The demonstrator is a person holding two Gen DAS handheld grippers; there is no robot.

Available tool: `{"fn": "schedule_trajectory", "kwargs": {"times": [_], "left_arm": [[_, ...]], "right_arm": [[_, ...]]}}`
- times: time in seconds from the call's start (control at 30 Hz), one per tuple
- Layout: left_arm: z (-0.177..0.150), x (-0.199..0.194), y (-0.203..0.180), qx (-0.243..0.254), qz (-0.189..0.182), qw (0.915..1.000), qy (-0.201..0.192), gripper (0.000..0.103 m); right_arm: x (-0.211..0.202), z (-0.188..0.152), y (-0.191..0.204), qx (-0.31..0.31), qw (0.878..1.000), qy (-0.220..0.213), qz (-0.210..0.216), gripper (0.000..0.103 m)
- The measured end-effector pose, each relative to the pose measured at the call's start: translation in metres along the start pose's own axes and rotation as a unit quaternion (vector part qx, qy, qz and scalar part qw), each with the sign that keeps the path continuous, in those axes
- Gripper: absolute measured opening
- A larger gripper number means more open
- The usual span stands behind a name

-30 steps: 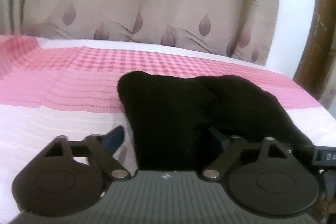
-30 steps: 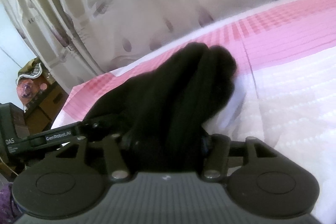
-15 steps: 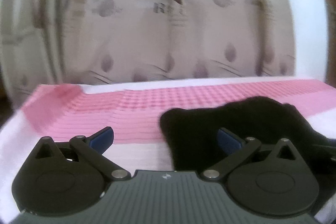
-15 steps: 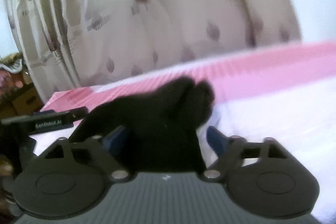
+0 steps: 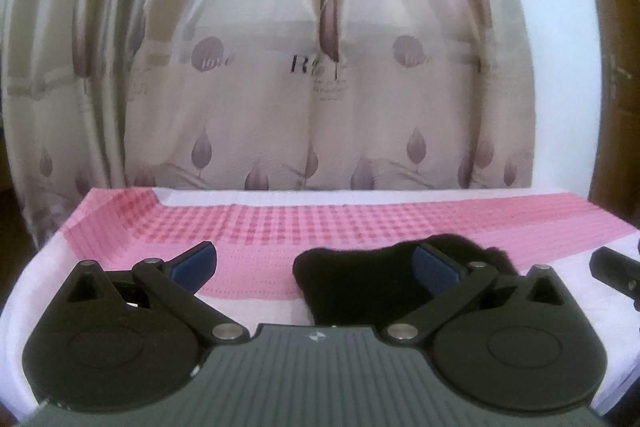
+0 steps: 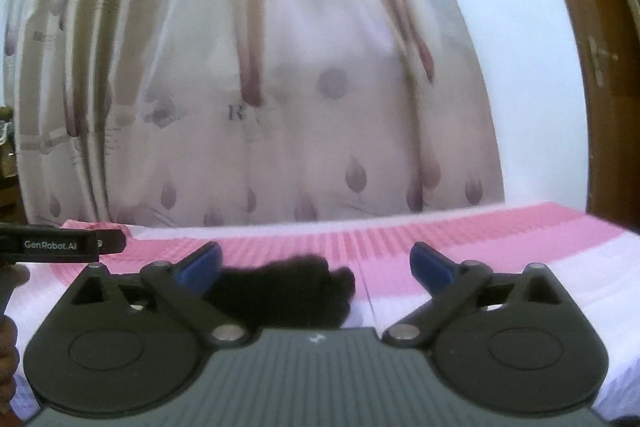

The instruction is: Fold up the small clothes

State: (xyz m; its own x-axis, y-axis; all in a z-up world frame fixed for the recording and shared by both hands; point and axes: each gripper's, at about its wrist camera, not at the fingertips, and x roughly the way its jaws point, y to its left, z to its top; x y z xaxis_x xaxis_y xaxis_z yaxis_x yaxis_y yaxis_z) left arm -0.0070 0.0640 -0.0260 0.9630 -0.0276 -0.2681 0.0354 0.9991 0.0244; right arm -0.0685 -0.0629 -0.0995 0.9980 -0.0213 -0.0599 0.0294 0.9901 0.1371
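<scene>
A patterned curtain [image 5: 320, 99] is seen hanging behind the bed [image 5: 280, 223], with a wooden door frame [image 6: 600, 67] at the far right. The left gripper [image 5: 316, 263] is held released, nothing gripped; the black garment [image 5: 360, 279] lies bunched on the pink-checked cover, under its right finger. In the right wrist view the right gripper [image 6: 316, 263] is likewise spread wide, and the garment [image 6: 280, 287] is seen near its left finger. The garment's long axis runs left to right across the bed.
</scene>
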Motion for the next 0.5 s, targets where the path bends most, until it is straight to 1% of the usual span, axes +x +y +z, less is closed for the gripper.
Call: {"fn": "schedule_trajectory", "kwargs": {"times": [0.07, 0.23, 0.37, 0.4, 0.47, 0.5], "left_arm": [[0.004, -0.003, -0.001, 0.002, 0.0, 1.0, -0.002, 0.103], [0.011, -0.01, -0.003, 0.009, -0.015, 0.9998, -0.003, 0.103], [0.012, -0.022, -0.006, 0.013, -0.032, 0.9988, -0.034, 0.103], [0.011, -0.026, -0.007, 0.015, -0.036, 0.9981, -0.048, 0.103], [0.008, -0.032, -0.011, 0.017, -0.032, 0.9966, -0.075, 0.103], [0.008, -0.032, -0.013, 0.019, -0.028, 0.9964, -0.078, 0.103]], "right_arm": [[-0.003, 0.002, 0.002, -0.004, 1.0, -0.006, 0.0, 0.102], [-0.006, 0.003, 0.005, -0.01, 1.0, 0.0, 0.007, 0.102], [-0.008, 0.004, 0.005, -0.013, 1.0, -0.003, 0.005, 0.102], [-0.007, 0.004, 0.004, -0.012, 1.0, -0.003, 0.001, 0.102], [-0.006, 0.002, 0.002, -0.011, 1.0, -0.001, -0.007, 0.102], [-0.005, 0.0, 0.002, -0.012, 1.0, 0.001, -0.014, 0.102]]}}
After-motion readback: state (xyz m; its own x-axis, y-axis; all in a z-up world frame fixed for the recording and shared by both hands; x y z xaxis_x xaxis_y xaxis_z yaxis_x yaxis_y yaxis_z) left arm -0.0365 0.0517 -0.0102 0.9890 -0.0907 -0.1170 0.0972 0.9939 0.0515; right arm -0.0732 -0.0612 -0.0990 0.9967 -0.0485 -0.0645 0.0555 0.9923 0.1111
